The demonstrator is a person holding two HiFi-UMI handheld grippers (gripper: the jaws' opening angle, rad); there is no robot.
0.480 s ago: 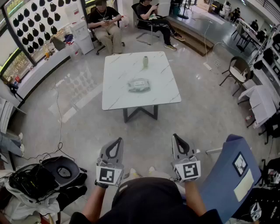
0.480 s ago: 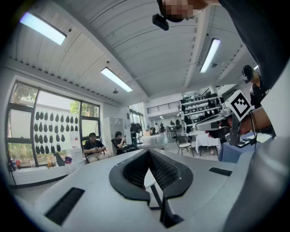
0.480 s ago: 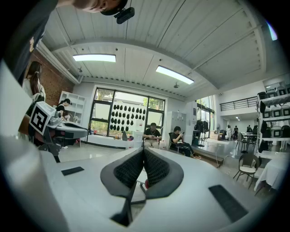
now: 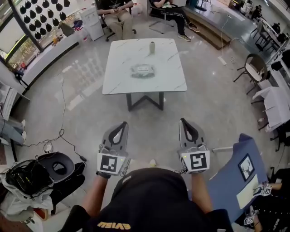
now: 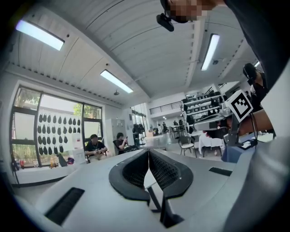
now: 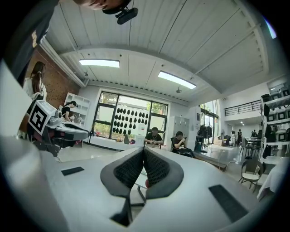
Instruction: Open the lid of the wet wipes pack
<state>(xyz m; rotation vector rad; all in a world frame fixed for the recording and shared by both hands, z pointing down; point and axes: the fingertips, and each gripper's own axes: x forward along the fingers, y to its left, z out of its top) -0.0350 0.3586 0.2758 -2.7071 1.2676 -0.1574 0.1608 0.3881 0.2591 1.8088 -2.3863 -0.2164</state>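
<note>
Left gripper (image 4: 123,124), right gripper (image 4: 182,121) level, closed

The wet wipes pack (image 4: 143,70) is rendered too small in the head view for its lid to be read. In both gripper views the table (image 4: 118,80) is largely hidden behind the jaws — the pack likewise. A seated person (image 4: 117,10) is cut off by the top edge.

Wipes pack (image 4: 143,70) lies on table (image 4: 117,84) (bottle (image 4: 152,47) behind).
</note>
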